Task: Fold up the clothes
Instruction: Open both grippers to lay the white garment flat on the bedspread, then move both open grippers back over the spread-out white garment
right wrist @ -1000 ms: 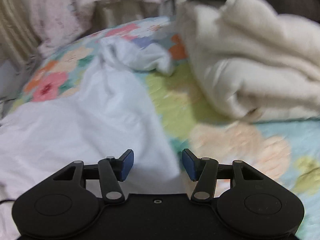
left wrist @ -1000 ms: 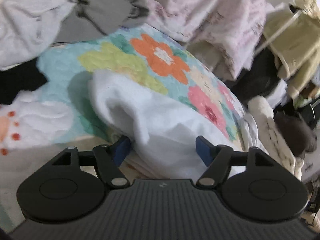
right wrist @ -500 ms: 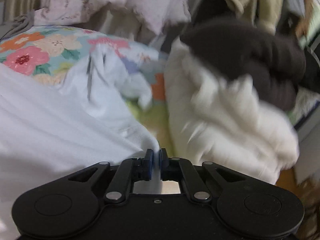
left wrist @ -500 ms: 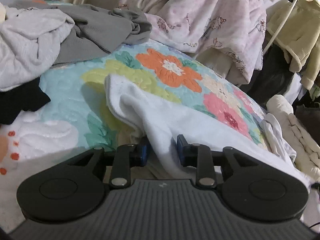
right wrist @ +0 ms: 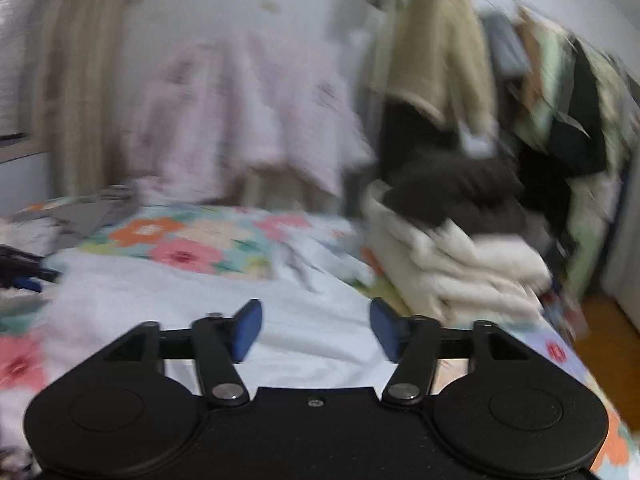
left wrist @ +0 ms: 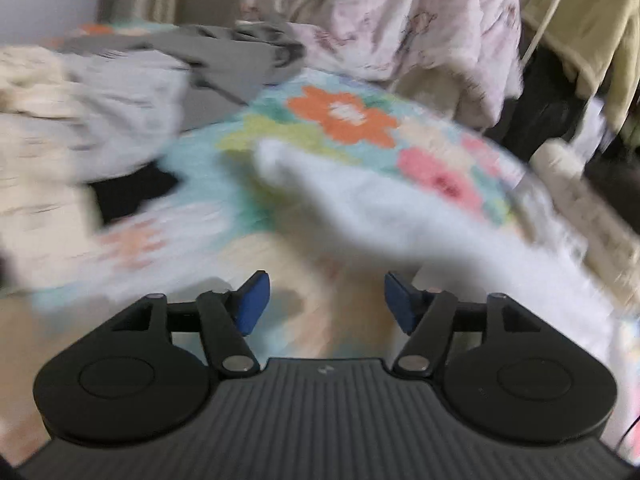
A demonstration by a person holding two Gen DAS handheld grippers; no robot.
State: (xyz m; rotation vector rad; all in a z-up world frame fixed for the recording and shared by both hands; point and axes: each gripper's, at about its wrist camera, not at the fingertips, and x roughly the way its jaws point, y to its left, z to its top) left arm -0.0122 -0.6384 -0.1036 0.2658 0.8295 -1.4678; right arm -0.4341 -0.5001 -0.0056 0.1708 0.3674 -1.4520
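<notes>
Left gripper (left wrist: 326, 302): jaws just opened, nothing between them. Right gripper (right wrist: 315, 330): jaws just opened, nothing gripped. The white cotton garment (right wrist: 192, 300) lies spread on the bed's floral quilt (left wrist: 344, 120), beyond both grippers.

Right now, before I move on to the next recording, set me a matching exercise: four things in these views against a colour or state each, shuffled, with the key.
Things:
1. left gripper
2. white garment
3. folded cream stack
4. crumpled garment at the far left of the bed

States:
A. grey
B. has a dark garment lying on top of it
C. jaws apart, nothing between the pads
D. spread over the floral bedspread

Pairs: 1-C, 2-D, 3-B, 4-A
</notes>
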